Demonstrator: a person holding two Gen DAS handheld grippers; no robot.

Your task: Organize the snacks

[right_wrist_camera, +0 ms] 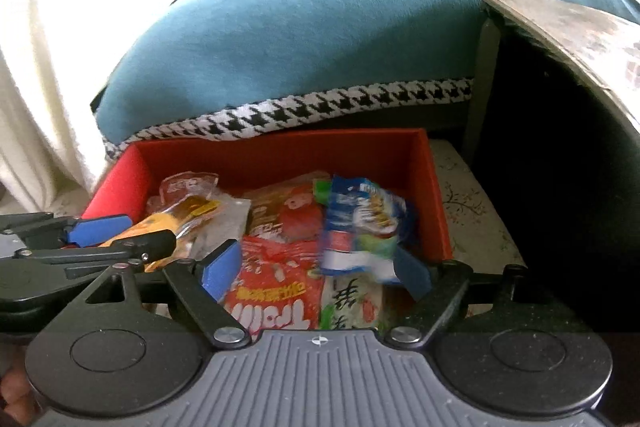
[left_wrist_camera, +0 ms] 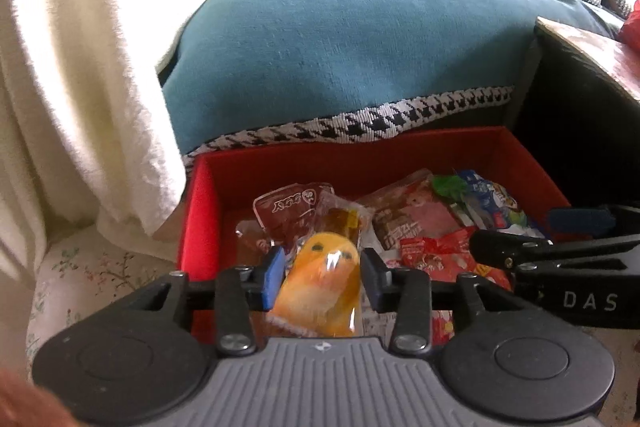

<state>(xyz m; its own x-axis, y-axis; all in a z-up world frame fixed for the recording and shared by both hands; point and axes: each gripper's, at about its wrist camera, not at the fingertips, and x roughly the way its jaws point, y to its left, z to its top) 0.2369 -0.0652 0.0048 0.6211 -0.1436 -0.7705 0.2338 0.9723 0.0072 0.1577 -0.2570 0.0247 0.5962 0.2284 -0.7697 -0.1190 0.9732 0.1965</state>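
A red box (left_wrist_camera: 248, 167) on the floor holds several snack packets; it also shows in the right wrist view (right_wrist_camera: 280, 151). My left gripper (left_wrist_camera: 322, 277) is shut on a clear packet with an orange chick-shaped snack (left_wrist_camera: 324, 279), held over the box's near left part. My right gripper (right_wrist_camera: 316, 267) is open above the box's right half; a blue and white packet (right_wrist_camera: 360, 223) lies blurred by its right finger, not pinched. A red packet (right_wrist_camera: 272, 287) lies under it. The left gripper appears at the left in the right wrist view (right_wrist_camera: 100, 239).
A teal blanket with a houndstooth edge (left_wrist_camera: 340, 39) covers a sofa behind the box. A white throw (left_wrist_camera: 72, 67) hangs at the left. A dark cabinet with a worn top (right_wrist_camera: 560, 107) stands at the right. The floor mat (right_wrist_camera: 472, 203) is floral.
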